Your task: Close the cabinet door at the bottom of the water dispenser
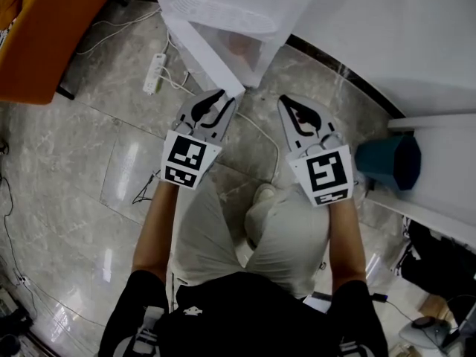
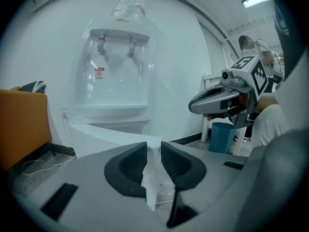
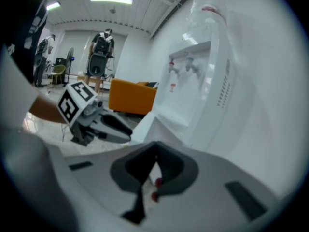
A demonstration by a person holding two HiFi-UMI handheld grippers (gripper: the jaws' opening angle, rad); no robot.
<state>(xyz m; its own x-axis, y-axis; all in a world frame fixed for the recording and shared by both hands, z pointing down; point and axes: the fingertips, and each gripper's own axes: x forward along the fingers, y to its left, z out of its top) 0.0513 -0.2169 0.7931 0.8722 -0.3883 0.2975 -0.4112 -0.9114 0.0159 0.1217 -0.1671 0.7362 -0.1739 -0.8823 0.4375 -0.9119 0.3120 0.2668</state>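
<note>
Marble floor [image 1: 82, 169] runs under a white dispenser [image 1: 223, 10] against the wall. Its door [image 1: 208, 58] stands swung out toward the person. The left gripper [image 1: 221, 99] is at the door's free corner: its jaws are apart and the white edge sits in the gap, though I cannot tell whether the pads press on it. The right gripper [image 1: 287, 104] hangs just beside the door, clear of it, jaw tips together on nothing. An orange seat [image 1: 44, 28] and a power strip [image 1: 155, 73] lie left; a teal bin [image 1: 390, 162] stands right.
</note>
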